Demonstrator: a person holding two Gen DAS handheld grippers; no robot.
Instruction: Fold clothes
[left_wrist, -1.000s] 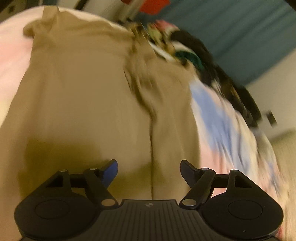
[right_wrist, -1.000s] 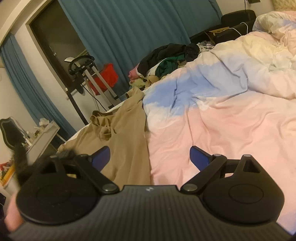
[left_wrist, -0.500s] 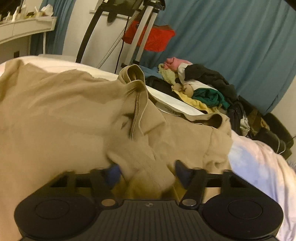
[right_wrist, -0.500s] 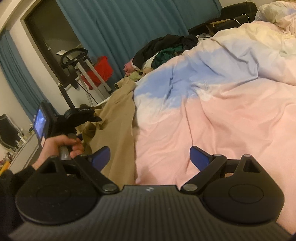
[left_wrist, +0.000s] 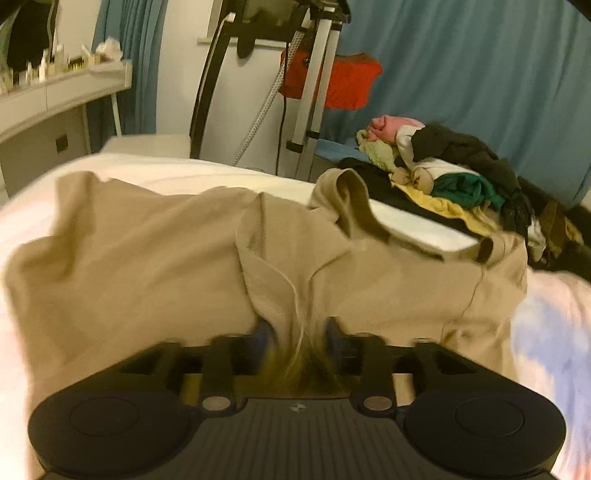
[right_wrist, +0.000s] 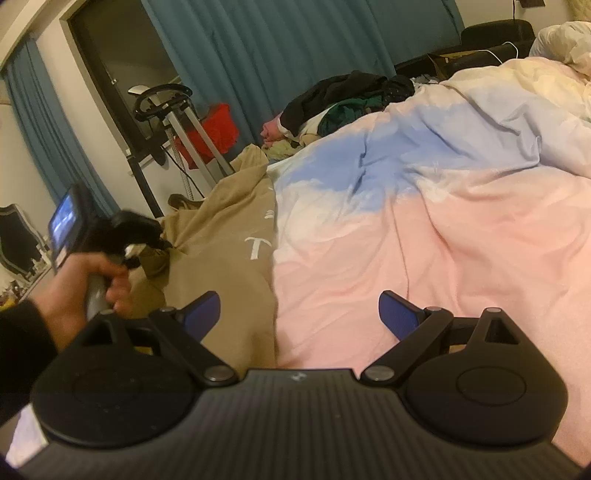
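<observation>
A tan garment (left_wrist: 155, 266) lies spread over the near end of the bed. A bunched fold of its cloth runs down between the blue pads of my left gripper (left_wrist: 297, 334), which is shut on it. In the right wrist view the same tan garment (right_wrist: 229, 251) shows a white printed mark, and the left gripper (right_wrist: 147, 245) pinches its edge while a person's hand (right_wrist: 85, 284) holds the handle. My right gripper (right_wrist: 299, 314) hovers open over the garment's right edge and the pink duvet (right_wrist: 443, 258), holding nothing.
A heap of mixed clothes (left_wrist: 454, 181) sits at the bed's far corner. Behind it stand an exercise machine (left_wrist: 303, 74), a red cloth (left_wrist: 343, 85) and teal curtains (left_wrist: 480, 74). A white shelf (left_wrist: 55, 96) is at the left. The duvet covers the bed to the right.
My left gripper has closed on a fold of the tan garment and drawn it up. The right gripper has stayed open, shifting slightly left.
</observation>
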